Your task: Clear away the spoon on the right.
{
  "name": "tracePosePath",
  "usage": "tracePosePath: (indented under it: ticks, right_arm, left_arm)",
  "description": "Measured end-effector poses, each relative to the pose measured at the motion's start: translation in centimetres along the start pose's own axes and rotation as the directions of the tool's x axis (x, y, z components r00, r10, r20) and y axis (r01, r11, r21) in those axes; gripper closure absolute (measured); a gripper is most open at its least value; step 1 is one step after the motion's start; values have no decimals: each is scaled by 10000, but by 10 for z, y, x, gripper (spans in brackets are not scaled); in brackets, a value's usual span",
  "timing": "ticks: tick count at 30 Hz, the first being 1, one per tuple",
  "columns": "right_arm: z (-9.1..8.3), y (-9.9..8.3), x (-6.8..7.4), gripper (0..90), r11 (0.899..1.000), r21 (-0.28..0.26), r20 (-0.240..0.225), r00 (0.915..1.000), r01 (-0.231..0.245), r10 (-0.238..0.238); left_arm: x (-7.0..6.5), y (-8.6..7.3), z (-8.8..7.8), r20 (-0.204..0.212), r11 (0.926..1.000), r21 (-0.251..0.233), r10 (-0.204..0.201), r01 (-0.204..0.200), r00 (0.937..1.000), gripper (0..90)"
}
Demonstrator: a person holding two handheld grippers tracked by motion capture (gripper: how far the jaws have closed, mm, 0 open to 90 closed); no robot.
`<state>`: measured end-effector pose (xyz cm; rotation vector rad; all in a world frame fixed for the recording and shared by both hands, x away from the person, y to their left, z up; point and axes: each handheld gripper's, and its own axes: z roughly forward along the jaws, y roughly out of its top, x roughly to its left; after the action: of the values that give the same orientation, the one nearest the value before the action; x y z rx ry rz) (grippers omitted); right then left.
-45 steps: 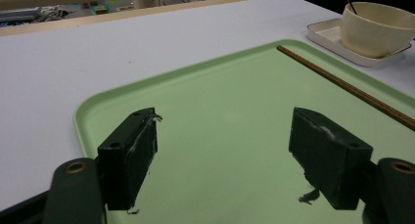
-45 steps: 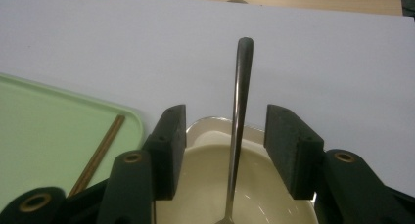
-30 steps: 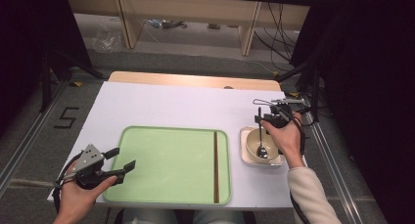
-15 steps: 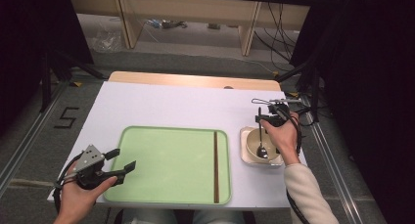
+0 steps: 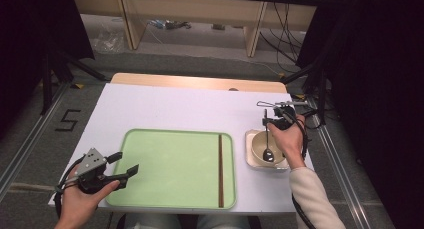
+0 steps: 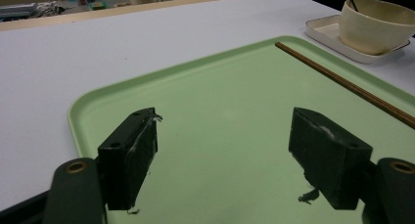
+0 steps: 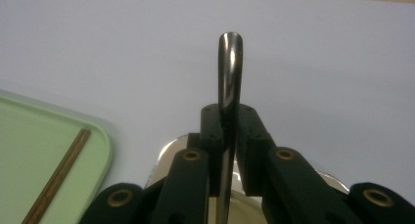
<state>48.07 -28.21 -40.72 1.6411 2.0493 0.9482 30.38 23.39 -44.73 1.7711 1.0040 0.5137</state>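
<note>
I judge the step in hand to be lifting the spoon (image 5: 268, 141) out of the bowl (image 5: 260, 150), or at least getting it under control there: my right gripper (image 5: 270, 123) is clenched on the spoon's handle, and in the right gripper view the handle (image 7: 229, 72) runs straight up between my two jaws and pokes out past their tips. In the high view the spoon's dark scoop end sits down inside the bowl while the handle leans up toward my right hand (image 5: 288, 135), so the grip is on the upper part of the handle. The bowl rests on a small square plate (image 5: 248, 154) just beside the right edge of the green tray (image 5: 170, 169). A pair of chopsticks (image 5: 220, 169) lies along the tray's right side. My left gripper (image 5: 126, 164) hangs over the tray's near left corner with its jaws spread wide and nothing between them. Next, I think, I need to raise the spoon straight up clear of the bowl's rim without tipping the bowl, then carry it across toward the tray.
</note>
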Motion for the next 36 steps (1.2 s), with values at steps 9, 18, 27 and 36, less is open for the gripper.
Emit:
tracePosePath:
  ticks: [9, 18, 27, 36]
  right_arm:
    - [-10, 4, -4, 900, 9981, -615, 15, 10000, 36, -35]
    - [-14, 6, -8, 900, 9936, -946, 58, 9980, 624, -622]
    - [-33, 14, -3, 900, 9855, -1596, -39, 9982, 583, -597]
    - [-56, 23, 12, 900, 9684, -2362, -25, 9966, 799, -829]
  left_arm:
    - [-1, 0, 0, 48, 9999, -66, -92, 92, 9999, 261]
    - [-1, 0, 0, 75, 9999, -70, 72, -72, 9999, 261]
    - [-1, 0, 0, 42, 9999, -78, -91, 91, 9999, 262]
    - [-2, 0, 0, 40, 9999, -88, -104, 104, 9999, 262]
